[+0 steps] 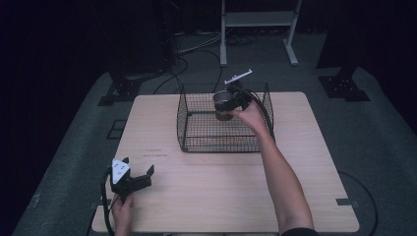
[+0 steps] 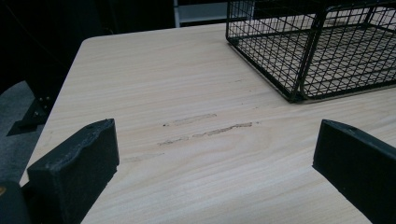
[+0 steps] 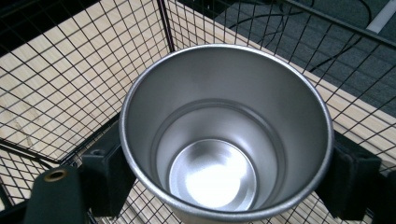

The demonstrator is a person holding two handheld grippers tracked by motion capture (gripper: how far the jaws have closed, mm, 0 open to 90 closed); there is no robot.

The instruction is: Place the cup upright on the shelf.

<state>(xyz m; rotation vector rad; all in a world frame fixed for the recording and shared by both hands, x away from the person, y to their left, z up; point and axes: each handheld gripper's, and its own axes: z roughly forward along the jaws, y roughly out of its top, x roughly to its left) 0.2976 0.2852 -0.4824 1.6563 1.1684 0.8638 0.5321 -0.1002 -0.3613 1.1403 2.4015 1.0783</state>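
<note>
pale wooden table (image 1: 226,191) carries one black wire basket (image 1: 196,140). right gripper (image 1: 231,102) clamps one steel cup (image 3: 226,130) upright, mouth up, inside the basket. left gripper (image 1: 132,178) hovers empty near the table's front-left corner, jaws wide apart.

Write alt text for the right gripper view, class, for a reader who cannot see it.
An empty steel cup, seen from above, is clamped between the right claw's two black jaws. It is held over a black wire basket on a pale wooden table.
</note>
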